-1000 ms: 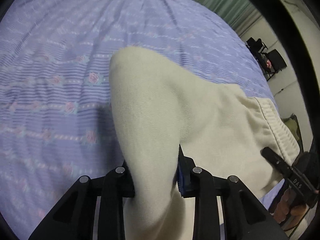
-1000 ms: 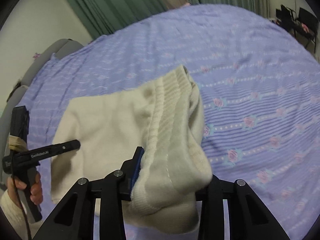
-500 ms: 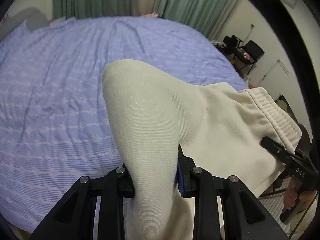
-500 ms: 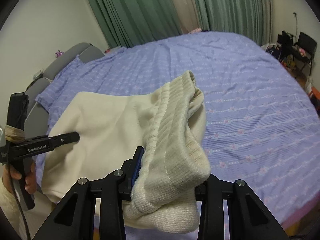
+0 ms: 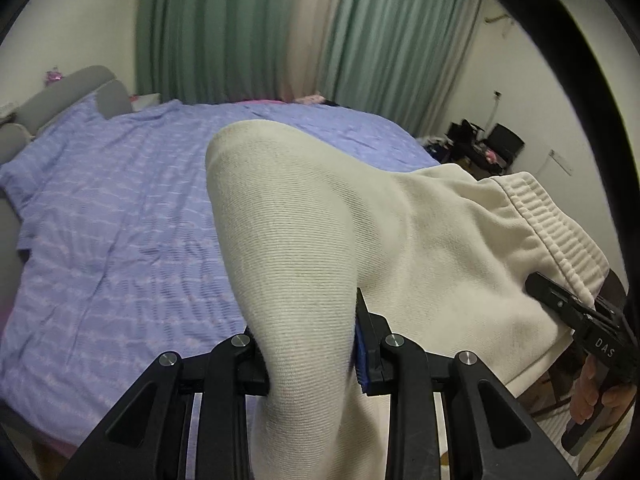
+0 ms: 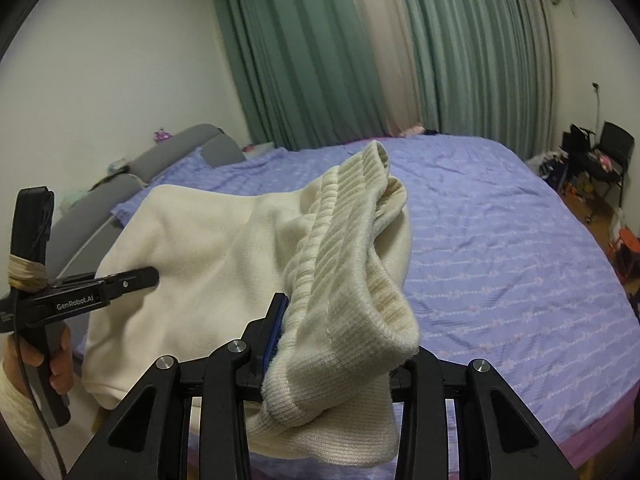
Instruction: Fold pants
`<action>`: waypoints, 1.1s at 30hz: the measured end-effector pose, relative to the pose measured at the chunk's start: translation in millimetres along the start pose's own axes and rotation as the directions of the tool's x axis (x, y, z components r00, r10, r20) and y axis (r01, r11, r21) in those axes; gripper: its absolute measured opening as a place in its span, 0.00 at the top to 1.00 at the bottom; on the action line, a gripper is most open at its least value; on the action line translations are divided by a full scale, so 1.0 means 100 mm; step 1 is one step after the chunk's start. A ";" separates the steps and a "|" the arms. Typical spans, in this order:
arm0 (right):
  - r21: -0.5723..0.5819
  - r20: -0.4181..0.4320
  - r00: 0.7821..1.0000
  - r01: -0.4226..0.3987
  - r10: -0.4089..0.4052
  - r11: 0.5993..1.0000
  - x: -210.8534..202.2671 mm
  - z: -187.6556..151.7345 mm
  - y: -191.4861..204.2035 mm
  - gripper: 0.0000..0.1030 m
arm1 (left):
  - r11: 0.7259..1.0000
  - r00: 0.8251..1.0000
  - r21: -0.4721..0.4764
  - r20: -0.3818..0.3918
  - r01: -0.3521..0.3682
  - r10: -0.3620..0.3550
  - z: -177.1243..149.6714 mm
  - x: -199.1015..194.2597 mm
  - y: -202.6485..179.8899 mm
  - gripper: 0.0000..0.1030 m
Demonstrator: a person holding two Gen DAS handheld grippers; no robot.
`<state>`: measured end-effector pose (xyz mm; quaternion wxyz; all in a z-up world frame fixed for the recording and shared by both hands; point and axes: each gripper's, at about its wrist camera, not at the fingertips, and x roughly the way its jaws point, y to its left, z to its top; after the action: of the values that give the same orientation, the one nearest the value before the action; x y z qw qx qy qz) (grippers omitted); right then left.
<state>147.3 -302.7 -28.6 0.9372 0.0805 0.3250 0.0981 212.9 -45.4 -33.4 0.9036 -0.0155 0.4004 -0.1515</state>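
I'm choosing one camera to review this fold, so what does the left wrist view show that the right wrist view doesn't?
Only the left wrist view: the left claw clamping smooth cream fabric of the pants.
Only the right wrist view: the right claw gripping the ribbed waistband, its inside visible.
Both: pants held above the purple bed, green curtains.
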 end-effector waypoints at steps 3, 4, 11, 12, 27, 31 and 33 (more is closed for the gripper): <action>-0.023 0.014 0.999 -0.034 0.035 0.999 -0.10 -0.07 0.07 0.65 | 0.999 0.999 -0.004 0.021 -0.035 0.035 -0.13 -0.21 0.00 0.72; -0.032 0.017 0.999 -0.043 0.043 0.999 -0.12 -0.09 0.10 0.65 | 0.999 0.999 -0.011 0.028 -0.045 0.045 -0.18 -0.22 0.04 0.72; -0.092 0.011 0.995 -0.095 0.096 0.991 -0.28 -0.16 0.35 0.65 | 0.993 0.996 -0.097 0.053 -0.065 0.070 -0.46 -0.58 0.20 0.72; -0.097 0.011 0.995 -0.100 0.102 0.990 -0.29 -0.16 0.37 0.65 | 0.992 0.996 -0.110 0.059 -0.065 0.072 -0.49 -0.63 0.25 0.72; -0.096 0.019 0.996 -0.080 0.083 0.992 0.06 -0.16 1.33 0.65 | 0.999 0.997 -0.034 0.078 -0.022 0.025 -0.48 -0.89 1.67 0.72; -0.054 0.008 0.999 -0.037 0.037 0.998 0.26 -0.15 1.76 0.65 | 0.999 0.998 0.036 0.054 0.018 -0.020 -0.34 -0.86 2.24 0.72; -0.032 0.005 1.000 -0.021 0.021 0.999 0.42 -0.15 1.99 0.65 | 0.998 0.998 0.047 0.041 0.037 -0.039 -0.29 -0.81 2.55 0.72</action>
<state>143.9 -99.0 -22.3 0.9381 0.0690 0.3201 0.1128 207.0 223.6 -33.3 0.9088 -0.0056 0.3775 -0.1776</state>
